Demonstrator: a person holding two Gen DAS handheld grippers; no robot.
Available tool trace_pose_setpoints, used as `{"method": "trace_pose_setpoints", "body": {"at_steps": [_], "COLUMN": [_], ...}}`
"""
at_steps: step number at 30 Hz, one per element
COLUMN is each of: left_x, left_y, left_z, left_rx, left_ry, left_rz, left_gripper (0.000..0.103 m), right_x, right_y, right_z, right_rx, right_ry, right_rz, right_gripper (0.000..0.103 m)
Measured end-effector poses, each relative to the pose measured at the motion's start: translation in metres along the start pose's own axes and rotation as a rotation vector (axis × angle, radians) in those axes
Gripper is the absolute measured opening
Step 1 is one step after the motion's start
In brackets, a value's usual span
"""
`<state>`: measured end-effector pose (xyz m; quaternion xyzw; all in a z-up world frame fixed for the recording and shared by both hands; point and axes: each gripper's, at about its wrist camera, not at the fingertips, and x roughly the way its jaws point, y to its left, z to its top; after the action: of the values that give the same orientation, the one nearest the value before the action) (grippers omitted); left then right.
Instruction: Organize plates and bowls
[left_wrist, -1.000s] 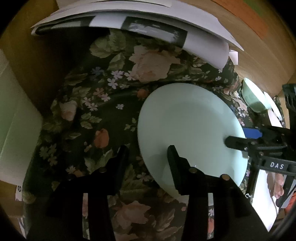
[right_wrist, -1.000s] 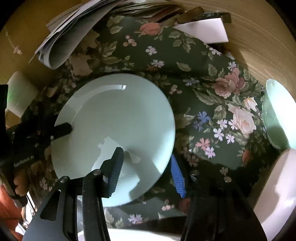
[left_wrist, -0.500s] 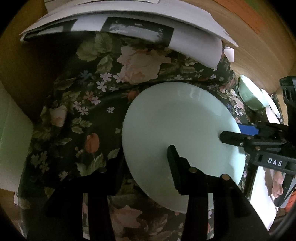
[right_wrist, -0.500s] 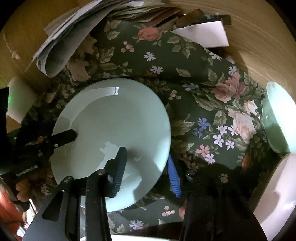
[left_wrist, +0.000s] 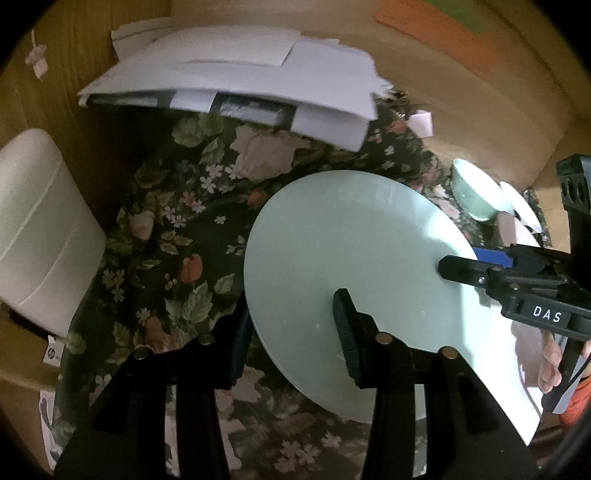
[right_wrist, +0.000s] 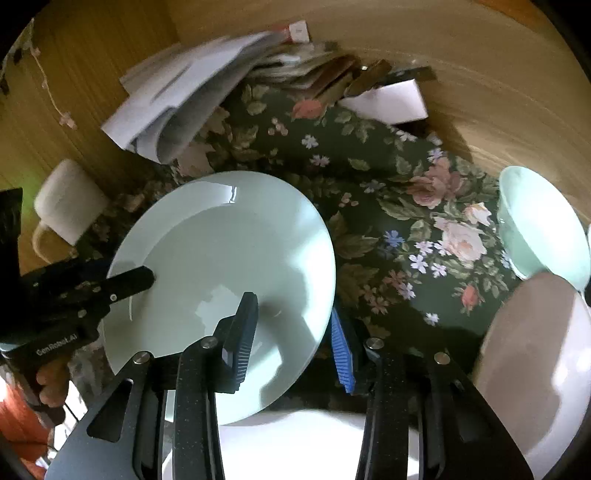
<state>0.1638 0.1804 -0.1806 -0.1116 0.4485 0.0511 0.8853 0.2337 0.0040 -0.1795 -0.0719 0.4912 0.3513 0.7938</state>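
A pale green plate (left_wrist: 351, 251) (right_wrist: 221, 251) hangs tilted above the floral cloth (left_wrist: 177, 236), held by opposite rims. My left gripper (left_wrist: 291, 306) is shut on its near-left rim, one finger on top and the other underneath. In the right wrist view that gripper's upper finger (right_wrist: 129, 280) lies on the plate's left edge. My right gripper (right_wrist: 291, 306) is closing on the other rim, a black pad above and a blue pad below. It enters the left wrist view as the right gripper (left_wrist: 469, 260) from the right.
A white plate (right_wrist: 295, 435) (left_wrist: 509, 373) lies under the lifted one, and another pale plate (right_wrist: 535, 369) sits to the right. A green bowl (right_wrist: 543, 229) (left_wrist: 476, 195) stands beyond it. Loose papers (left_wrist: 229, 85) (right_wrist: 177, 107), a white mug (right_wrist: 70, 206) and a white container (left_wrist: 37, 229) line the back and left.
Both grippers have risen with the green plate, which now hangs clear of the cloth. The right gripper's fingers have drawn closer together on the rim.
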Motion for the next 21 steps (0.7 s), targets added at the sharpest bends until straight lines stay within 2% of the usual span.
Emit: {"method": "trace_pose_setpoints", "body": {"at_steps": [11,21], "left_x": [-0.036,-0.055], "left_y": [-0.028,-0.061], "left_z": [-0.005,-0.017], "left_rx": [0.034,0.073], "left_ry": [-0.052,-0.078], "left_rz": [-0.038,-0.062], "left_gripper": [0.043,0.043], "right_x": [-0.062,-0.090], "right_y": [-0.020,-0.018], "right_z": [-0.018,-0.040], "right_rx": [0.029,0.049], "right_ry": [-0.090,-0.143], "right_rz": [-0.008,-0.035], "right_gripper": [0.035,0.035]}}
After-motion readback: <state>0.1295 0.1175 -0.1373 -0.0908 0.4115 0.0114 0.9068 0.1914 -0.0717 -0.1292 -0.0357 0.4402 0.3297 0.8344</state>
